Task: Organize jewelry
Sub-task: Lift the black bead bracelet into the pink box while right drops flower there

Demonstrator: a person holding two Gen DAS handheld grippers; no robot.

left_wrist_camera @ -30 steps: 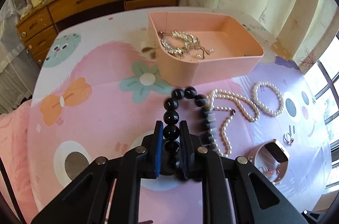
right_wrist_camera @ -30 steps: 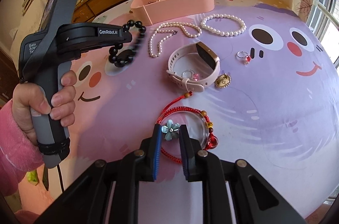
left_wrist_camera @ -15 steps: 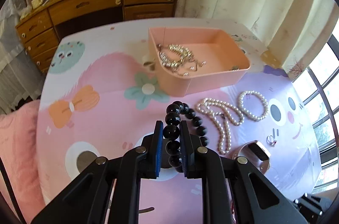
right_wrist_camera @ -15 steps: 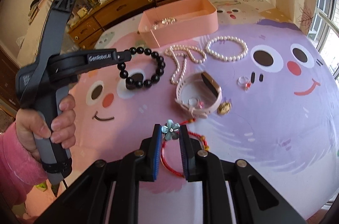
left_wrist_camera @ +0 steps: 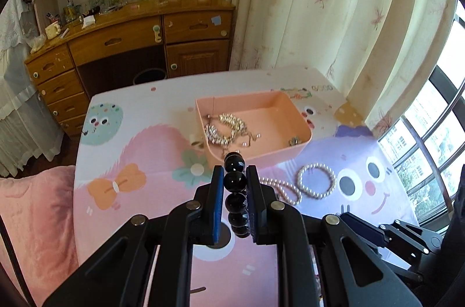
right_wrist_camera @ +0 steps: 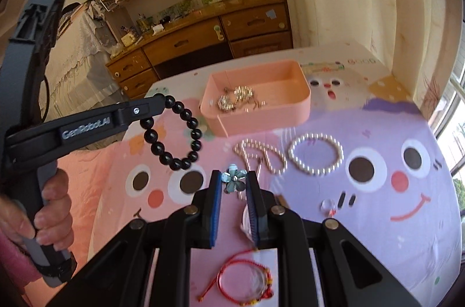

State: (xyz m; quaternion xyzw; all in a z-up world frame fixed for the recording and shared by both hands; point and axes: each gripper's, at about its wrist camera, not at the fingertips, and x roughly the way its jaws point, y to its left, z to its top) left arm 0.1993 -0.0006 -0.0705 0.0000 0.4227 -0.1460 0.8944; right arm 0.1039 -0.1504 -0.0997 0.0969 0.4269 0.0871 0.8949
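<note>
Both grippers have lifted clear of the cartoon-print mat (right_wrist_camera: pixel 377 132) since a second ago. The left gripper (left_wrist_camera: pixel 234 192) is clamped on the black bead bracelet (right_wrist_camera: pixel 174 132), which now dangles free. The right gripper (right_wrist_camera: pixel 233 182) pinches a flower charm (right_wrist_camera: pixel 233 180). The pink tray (left_wrist_camera: pixel 302 144), holding silver chains (left_wrist_camera: pixel 223 126), sits at twelve o'clock; both pieces look ready to drop in.
</note>
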